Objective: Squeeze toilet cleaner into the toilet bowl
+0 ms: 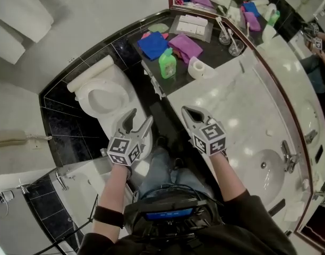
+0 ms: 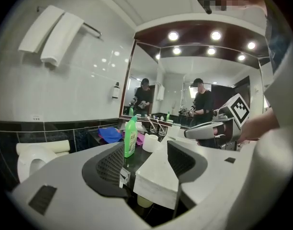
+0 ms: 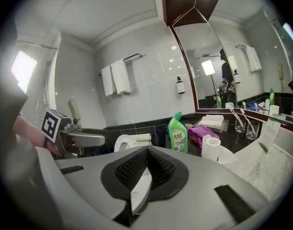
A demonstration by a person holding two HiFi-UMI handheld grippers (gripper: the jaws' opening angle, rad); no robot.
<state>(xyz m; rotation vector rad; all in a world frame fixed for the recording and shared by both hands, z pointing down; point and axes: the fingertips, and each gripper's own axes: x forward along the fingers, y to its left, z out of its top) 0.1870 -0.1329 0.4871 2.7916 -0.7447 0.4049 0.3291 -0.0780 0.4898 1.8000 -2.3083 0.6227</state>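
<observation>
A long counter (image 1: 242, 110) is seen along the right wall, pale marble for most of its length and dark at its far end, with a sink basin (image 1: 263, 166) sunk into the pale part. A white toilet (image 1: 123, 93) is set against the black-tiled wall to the left of the dark end, its bowl uncovered. The left gripper (image 1: 140, 117) is held in the air just beside the toilet, and its jaws are spread apart with nothing gripped; only the counter's edge is seen through the gap. The right gripper (image 1: 187, 112) is held near the pale counter's edge, and its jaws are pressed together with nothing between them. The green bottle of toilet cleaner (image 1: 167, 64) is stood upright on the dark part of the counter, well apart from both grippers. Behind it, a blue cloth (image 1: 153, 44) and a purple cloth (image 1: 186, 47) are laid side by side. A toilet roll (image 1: 197, 68) is placed just right of the bottle, and two glasses (image 1: 230, 42) are stood farther back by the mirror.
</observation>
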